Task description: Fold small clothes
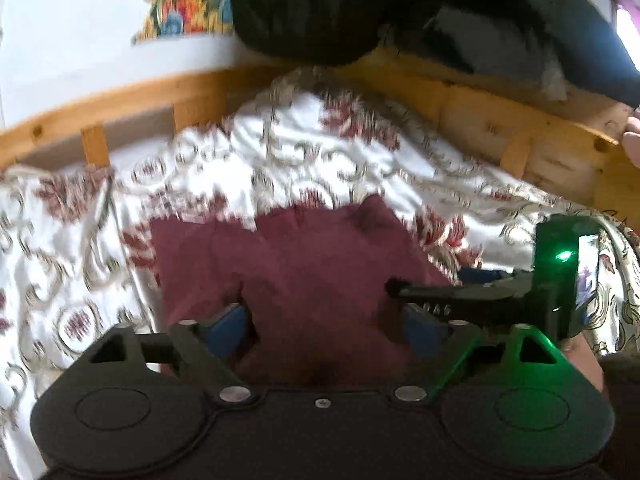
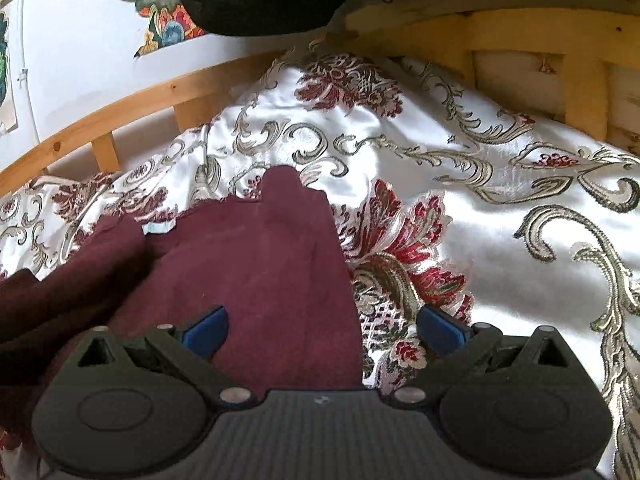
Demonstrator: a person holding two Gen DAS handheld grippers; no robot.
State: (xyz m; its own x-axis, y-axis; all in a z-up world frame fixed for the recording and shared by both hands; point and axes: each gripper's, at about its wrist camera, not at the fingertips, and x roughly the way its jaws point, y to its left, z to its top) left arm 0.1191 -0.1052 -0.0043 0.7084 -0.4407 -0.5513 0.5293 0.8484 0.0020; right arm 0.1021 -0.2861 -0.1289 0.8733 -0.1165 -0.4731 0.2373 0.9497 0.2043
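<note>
A maroon garment lies on the floral bedspread, its layers partly doubled over. My left gripper stands open over the garment's near part, one blue pad on each side of the cloth, neither pressing on it. The black housing of my right gripper, with a green light, sits just to the right. In the right wrist view the garment fills the lower left, and its right edge runs between the open jaws of my right gripper. A loose fold bulges at the left.
A wooden bed frame runs along the back and the right. Dark bundled clothes hang over its rail. A colourful picture is on the white wall. Bare bedspread stretches to the right. A hand shows at the right edge.
</note>
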